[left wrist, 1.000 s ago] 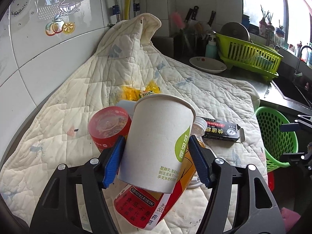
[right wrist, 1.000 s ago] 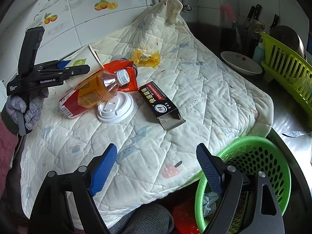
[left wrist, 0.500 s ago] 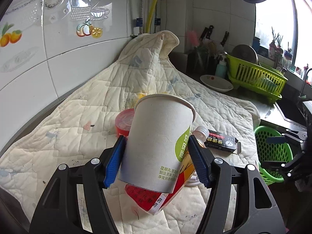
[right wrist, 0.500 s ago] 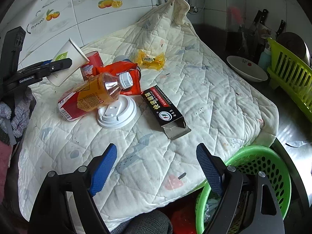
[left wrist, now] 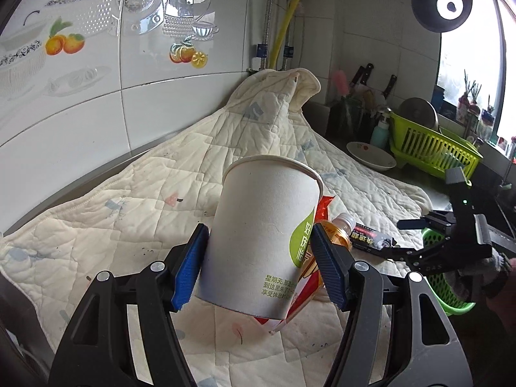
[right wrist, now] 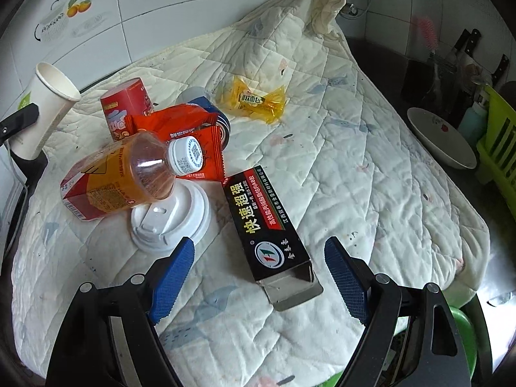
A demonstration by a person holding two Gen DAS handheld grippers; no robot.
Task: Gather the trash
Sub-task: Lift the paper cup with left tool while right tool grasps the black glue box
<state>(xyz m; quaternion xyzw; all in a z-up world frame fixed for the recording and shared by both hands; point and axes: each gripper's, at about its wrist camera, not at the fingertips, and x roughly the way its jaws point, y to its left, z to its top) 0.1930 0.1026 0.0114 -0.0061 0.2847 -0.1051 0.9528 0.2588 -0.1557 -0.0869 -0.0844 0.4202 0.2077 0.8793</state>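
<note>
My left gripper (left wrist: 258, 261) is shut on a white paper cup (left wrist: 261, 238) with a green logo and holds it above the quilt; the cup also shows at the far left of the right wrist view (right wrist: 48, 96). My right gripper (right wrist: 258, 277) is open, its fingers on either side of the near end of a black glue box (right wrist: 264, 222). On the quilt lie an orange drink bottle (right wrist: 129, 174), a white cup lid (right wrist: 171, 219), a red wrapper (right wrist: 193, 135), a red cup (right wrist: 125, 109) and a yellow candy wrapper (right wrist: 254, 100).
A cream quilt (right wrist: 354, 174) covers the counter. A green basket (left wrist: 451, 283) stands past its right edge. A white bowl (right wrist: 441, 138) and a lime dish rack (left wrist: 432, 148) stand on the counter beyond. A tiled wall (left wrist: 96, 80) rises on the left.
My left gripper has lifted the paper cup up and back from the trash pile. My right gripper has moved forward over the quilt to the black box.
</note>
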